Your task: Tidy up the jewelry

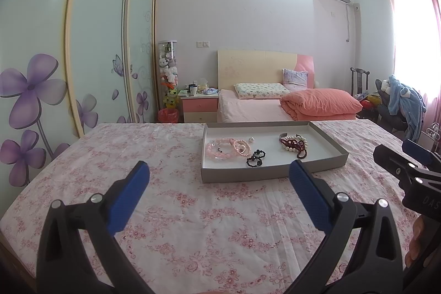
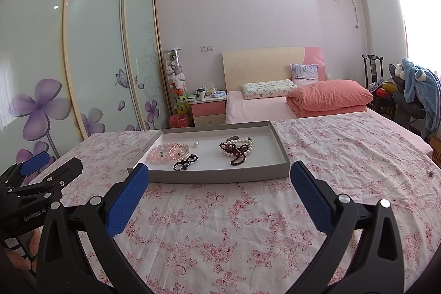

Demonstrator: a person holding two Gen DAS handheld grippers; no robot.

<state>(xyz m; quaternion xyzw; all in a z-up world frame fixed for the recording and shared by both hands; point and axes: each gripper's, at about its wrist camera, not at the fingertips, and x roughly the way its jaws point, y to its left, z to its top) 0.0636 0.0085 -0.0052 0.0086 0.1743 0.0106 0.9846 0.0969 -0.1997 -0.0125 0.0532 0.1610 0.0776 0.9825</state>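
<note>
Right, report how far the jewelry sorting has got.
Done: the bracelets already lie in the grey tray, with pink ones and a black one to one side and a dark red and pearl tangle to the other.

In hand: nothing. The left claw and right claw are open and empty.

Left: a small object lies on the floral cloth.

floral bedspread point(image 2: 220, 225), wardrobe point(image 2: 91, 46), pink quilt point(image 2: 330, 97)
</note>
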